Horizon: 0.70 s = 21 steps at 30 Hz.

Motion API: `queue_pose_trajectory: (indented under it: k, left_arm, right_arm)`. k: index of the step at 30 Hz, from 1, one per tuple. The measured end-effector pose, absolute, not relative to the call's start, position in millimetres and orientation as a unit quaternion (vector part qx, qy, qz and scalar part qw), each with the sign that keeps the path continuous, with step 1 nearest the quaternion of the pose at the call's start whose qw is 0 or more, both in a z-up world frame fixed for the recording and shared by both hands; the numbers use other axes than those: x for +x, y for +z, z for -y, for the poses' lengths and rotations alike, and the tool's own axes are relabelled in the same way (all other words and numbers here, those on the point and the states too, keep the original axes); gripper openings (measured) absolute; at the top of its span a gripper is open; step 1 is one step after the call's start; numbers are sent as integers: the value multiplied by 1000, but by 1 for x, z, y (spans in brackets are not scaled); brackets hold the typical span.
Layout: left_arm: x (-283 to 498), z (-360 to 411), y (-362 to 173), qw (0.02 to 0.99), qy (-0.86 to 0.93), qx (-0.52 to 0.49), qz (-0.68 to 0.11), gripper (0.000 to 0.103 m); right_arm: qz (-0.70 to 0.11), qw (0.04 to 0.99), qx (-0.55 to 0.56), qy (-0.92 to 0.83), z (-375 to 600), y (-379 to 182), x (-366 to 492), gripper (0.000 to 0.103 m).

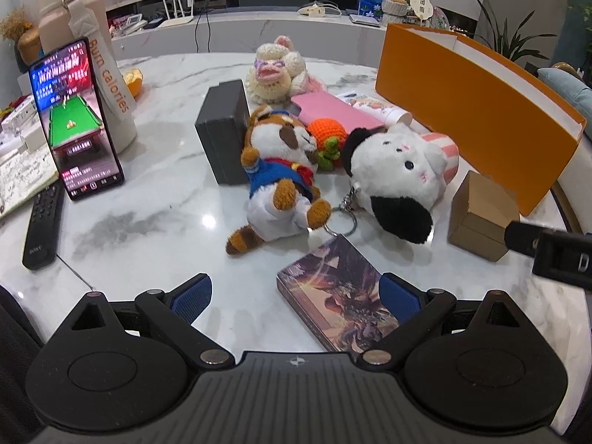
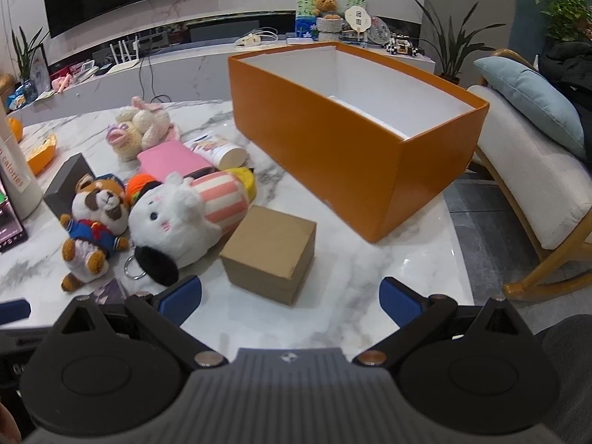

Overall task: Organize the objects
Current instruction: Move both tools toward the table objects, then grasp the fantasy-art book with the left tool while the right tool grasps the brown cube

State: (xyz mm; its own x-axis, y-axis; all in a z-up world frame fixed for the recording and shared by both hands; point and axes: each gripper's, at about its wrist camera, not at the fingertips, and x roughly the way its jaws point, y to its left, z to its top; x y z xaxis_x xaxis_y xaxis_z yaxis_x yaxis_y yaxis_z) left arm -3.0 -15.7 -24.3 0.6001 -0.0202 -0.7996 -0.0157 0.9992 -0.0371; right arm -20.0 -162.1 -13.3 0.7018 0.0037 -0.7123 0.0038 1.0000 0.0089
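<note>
The cardboard cube is seen dead ahead at twelve o'clock of the right gripper, jaws spread wide and empty, nearer than the equally wide, empty left gripper, with the orange box beyond at one o'clock.

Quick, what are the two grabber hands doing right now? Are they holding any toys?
Left hand-held gripper: open, holding nothing, above the picture card box.
Right hand-held gripper: open, holding nothing, just in front of the brown cardboard box.

an open orange box, white inside, stands upper right; plush toys and a brown carton lie lower left.
</note>
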Motion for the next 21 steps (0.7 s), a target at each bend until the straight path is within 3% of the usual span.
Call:
queue_pose_trajectory:
  k: [21]
  left_arm:
    - [2,27,-53,890,-11,-52,-453,103]
  right_arm:
    - [-374,927,-18,-1,153,-22,11,102]
